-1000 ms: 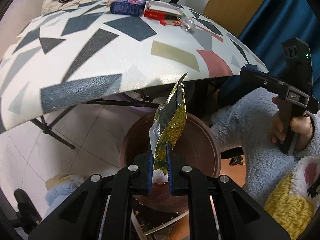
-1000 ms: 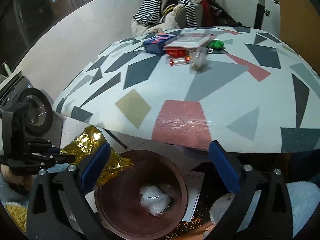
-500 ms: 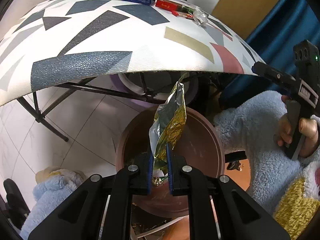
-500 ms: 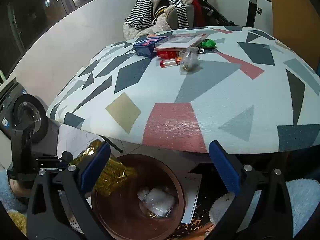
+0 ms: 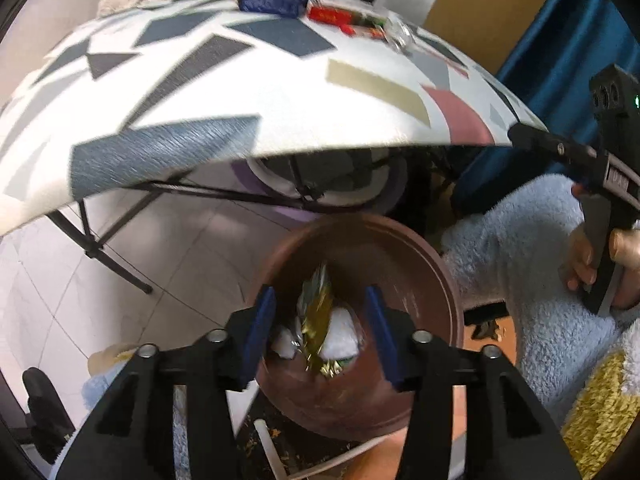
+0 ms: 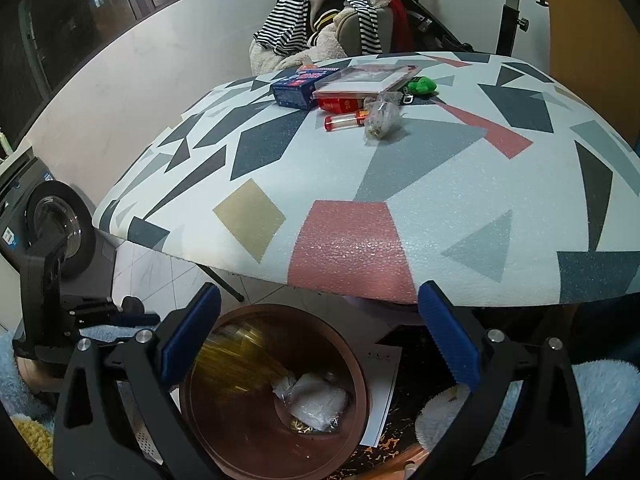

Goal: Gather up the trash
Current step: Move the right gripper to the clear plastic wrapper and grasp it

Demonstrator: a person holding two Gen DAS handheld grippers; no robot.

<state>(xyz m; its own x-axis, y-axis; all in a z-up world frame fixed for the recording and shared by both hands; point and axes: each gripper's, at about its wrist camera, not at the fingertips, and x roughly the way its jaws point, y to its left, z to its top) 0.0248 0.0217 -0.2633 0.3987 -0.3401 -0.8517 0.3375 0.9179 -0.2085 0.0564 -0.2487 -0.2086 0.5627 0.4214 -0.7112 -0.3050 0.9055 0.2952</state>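
My left gripper point(image 5: 319, 300) hangs over a brown round bin point(image 5: 420, 240), its jaws opening. A gold foil wrapper point(image 5: 318, 320) is loose between the blue pads, touching neither, and drops into the bin; the right wrist view shows it as a gold blur point(image 6: 236, 364) inside the bin point(image 6: 356, 364). White crumpled trash point(image 6: 316, 400) lies at the bottom. My right gripper point(image 6: 320, 296) stands open and empty above the bin at the table's edge. On the table lie a clear plastic bag point(image 6: 382, 118) and a red tube point(image 6: 344, 122).
The patterned table point(image 6: 400, 184) overhangs the bin's far side. A blue box point(image 6: 300, 88), a red box and a green object point(image 6: 420, 86) sit at its far end. A sheet of paper point(image 6: 384, 384) lies beside the bin. A washing machine point(image 6: 52, 220) stands left.
The left jaws, shut on the gold wrapper half a second ago, have spread apart, and the wrapper has slipped down into the bin. The right gripper has stayed where it was.
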